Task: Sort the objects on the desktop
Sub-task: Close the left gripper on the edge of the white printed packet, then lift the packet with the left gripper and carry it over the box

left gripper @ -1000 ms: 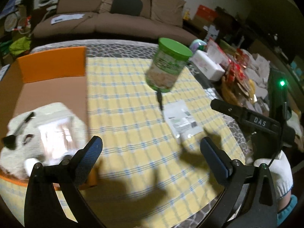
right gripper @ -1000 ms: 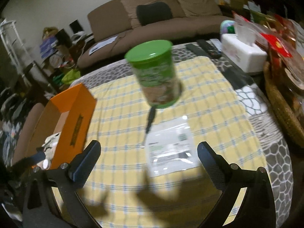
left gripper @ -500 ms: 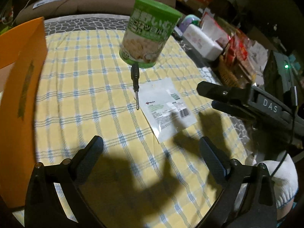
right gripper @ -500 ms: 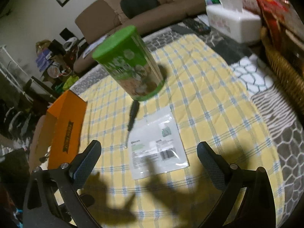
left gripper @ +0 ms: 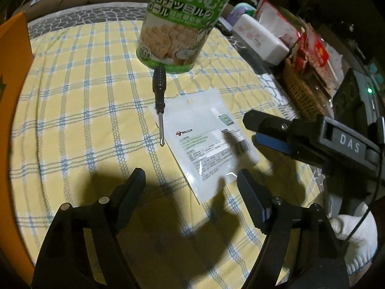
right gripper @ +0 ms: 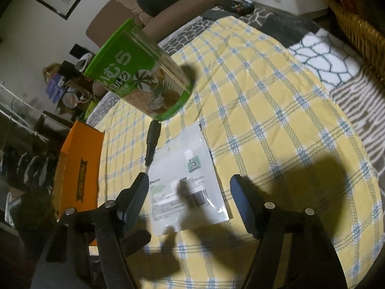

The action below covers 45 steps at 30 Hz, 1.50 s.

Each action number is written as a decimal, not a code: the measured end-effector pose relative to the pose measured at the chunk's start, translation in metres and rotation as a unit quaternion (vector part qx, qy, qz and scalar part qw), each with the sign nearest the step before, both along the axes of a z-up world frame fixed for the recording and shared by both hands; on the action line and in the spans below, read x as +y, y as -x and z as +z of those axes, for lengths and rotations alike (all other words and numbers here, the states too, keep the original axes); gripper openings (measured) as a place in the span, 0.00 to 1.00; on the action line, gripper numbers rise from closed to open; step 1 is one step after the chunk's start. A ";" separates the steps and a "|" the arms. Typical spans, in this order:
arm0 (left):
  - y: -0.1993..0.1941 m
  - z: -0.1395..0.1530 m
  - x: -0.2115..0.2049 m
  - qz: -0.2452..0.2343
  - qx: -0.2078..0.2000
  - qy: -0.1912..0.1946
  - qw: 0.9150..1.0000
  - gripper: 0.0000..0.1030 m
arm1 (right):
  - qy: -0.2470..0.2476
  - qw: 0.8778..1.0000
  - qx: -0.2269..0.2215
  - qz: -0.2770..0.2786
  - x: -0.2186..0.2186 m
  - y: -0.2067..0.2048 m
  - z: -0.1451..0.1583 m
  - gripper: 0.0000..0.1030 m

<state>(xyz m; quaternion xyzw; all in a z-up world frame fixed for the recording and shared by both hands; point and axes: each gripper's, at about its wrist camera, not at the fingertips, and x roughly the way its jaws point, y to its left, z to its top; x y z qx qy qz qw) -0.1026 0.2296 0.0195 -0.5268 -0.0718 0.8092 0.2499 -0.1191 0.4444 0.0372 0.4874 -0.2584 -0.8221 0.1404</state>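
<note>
Both tongs closing in over the flat white packet on the checked cloth

The packet [right gripper: 185,185] lies flat on the yellow tablecloth [right gripper: 276,125], just beside the screwdriver [left gripper: 159,98], whose handle end meets the foot of the green can [left gripper: 175,26]. The right gripper [right gripper: 187,200] frames the packet, its jaws narrowing but touching nothing yet; the left gripper [left gripper: 191,192] is also narrowing, empty, over the packet's near corner. The packet looks thin, light, limp and slick (hard to pinch from above), so lifting an edge or corner seems best. The orange box [right gripper: 77,168] stands at the cloth's edge.
</note>
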 end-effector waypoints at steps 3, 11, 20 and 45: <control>0.002 -0.001 0.001 -0.001 0.006 -0.001 1.000 0.72 | 0.006 1.000 -0.006 0.004 -0.001 0.001 -0.005 0.62; 0.005 -0.001 0.011 -0.024 0.018 0.016 0.999 0.31 | -0.034 0.999 -0.012 0.023 -0.013 0.003 -0.006 0.54; 0.001 0.007 0.002 -0.013 0.014 -0.005 1.000 0.31 | -0.034 0.999 0.004 0.034 -0.017 -0.003 0.008 0.53; -0.023 0.118 -0.089 0.036 0.085 -0.039 0.995 0.31 | -0.004 0.990 0.117 0.077 -0.086 -0.030 0.122 0.54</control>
